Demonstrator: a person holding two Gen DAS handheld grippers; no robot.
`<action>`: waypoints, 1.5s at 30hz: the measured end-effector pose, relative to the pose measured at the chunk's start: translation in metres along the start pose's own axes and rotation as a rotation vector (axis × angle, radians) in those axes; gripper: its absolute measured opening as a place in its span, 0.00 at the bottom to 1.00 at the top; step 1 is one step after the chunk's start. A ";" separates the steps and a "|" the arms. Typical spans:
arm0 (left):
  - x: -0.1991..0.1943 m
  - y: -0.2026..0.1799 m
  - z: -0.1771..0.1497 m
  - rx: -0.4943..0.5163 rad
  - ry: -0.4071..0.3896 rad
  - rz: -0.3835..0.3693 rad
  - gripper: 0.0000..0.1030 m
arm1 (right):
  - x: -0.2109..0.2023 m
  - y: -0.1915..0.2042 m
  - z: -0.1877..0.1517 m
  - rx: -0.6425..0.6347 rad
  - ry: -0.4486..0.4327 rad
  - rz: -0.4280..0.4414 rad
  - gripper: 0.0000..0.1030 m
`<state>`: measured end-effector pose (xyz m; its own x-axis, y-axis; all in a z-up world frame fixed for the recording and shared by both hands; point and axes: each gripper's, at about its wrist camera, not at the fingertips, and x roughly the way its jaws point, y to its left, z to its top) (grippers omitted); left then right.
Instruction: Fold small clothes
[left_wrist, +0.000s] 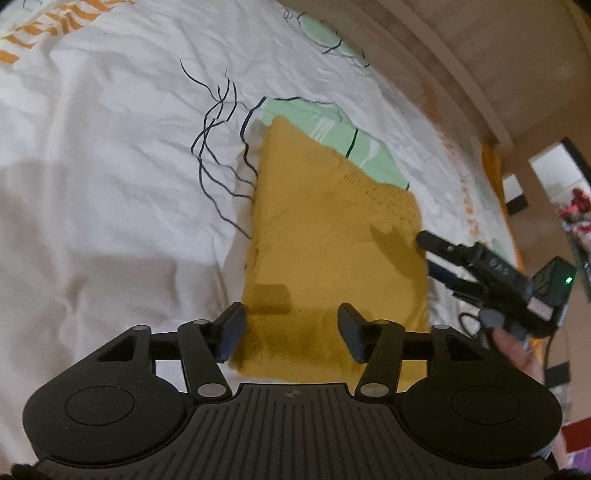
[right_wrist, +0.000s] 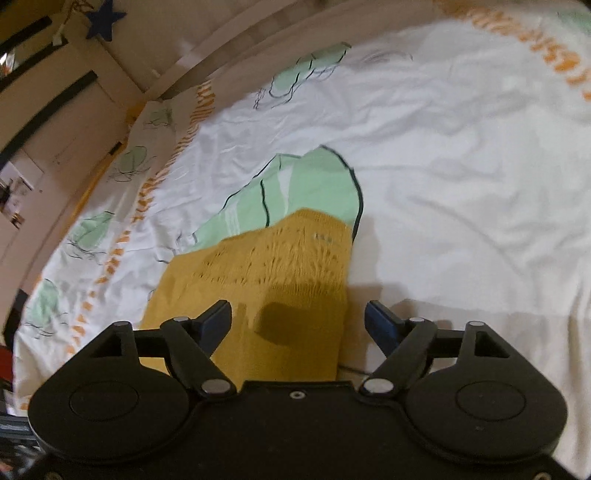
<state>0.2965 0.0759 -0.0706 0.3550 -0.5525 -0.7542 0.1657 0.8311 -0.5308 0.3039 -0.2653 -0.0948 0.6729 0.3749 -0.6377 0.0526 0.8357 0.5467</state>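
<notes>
Your left tool (left_wrist: 291, 332) and right tool (right_wrist: 298, 325) both gape wide, holding nothing, above the folded mustard garment (left_wrist: 332, 236) lying on the bed's printed white duvet (left_wrist: 110, 155).

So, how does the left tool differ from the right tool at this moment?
The left tool hovers over the near end of the mustard knit garment, while the right tool comes in at the garment's side edge. The left tool's gap has only garment below; the right tool's gap spans garment and white bedsheet. Both are open and hold nothing.
</notes>
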 end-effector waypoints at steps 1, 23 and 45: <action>-0.002 0.001 -0.001 0.001 -0.004 0.004 0.52 | 0.000 -0.001 -0.001 0.006 0.005 0.012 0.83; 0.039 0.000 0.001 -0.085 0.064 -0.051 0.65 | 0.029 -0.016 0.002 0.075 0.012 0.187 1.00; 0.052 -0.015 -0.004 -0.109 0.102 -0.194 0.14 | 0.034 -0.017 0.005 0.058 0.053 0.188 0.57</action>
<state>0.3086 0.0340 -0.1034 0.2308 -0.7093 -0.6661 0.1196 0.7001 -0.7040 0.3295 -0.2683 -0.1234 0.6350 0.5439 -0.5486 -0.0265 0.7251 0.6881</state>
